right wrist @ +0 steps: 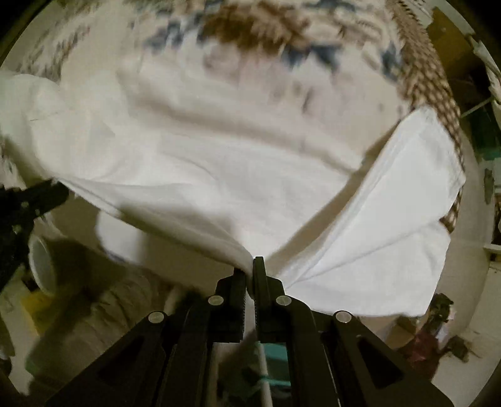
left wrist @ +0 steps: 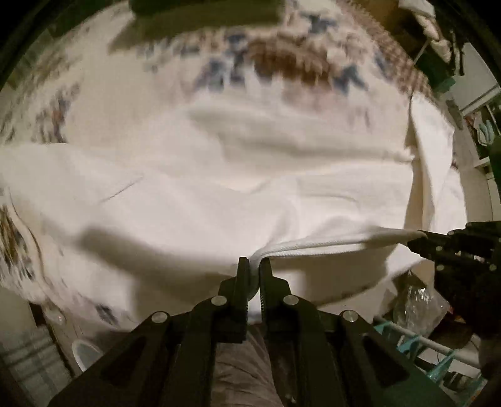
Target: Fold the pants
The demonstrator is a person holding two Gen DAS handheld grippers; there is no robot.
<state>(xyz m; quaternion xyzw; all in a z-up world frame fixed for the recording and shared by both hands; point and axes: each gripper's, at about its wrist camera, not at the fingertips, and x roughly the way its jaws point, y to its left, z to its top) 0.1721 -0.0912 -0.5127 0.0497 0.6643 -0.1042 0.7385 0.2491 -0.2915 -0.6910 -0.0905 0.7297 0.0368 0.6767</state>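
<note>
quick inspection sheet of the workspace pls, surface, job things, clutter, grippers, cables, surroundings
surface: patterned cloth, brown and blue motifs, blurred.
job's things: white pants, one edge lifted and stretched between both grippers, the rest lying on the cloth.
clutter: dark green object at the far edge; too blurred to name.
grippers: left hand-held gripper and right hand-held gripper both shut on the pants' edge.
cables: nothing seen.
surroundings: white cup, teal rack, dim room.

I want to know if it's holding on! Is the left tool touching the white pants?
Touching. In the left wrist view the left tool has both fingers closed on the thick edge of the white pants.
</note>
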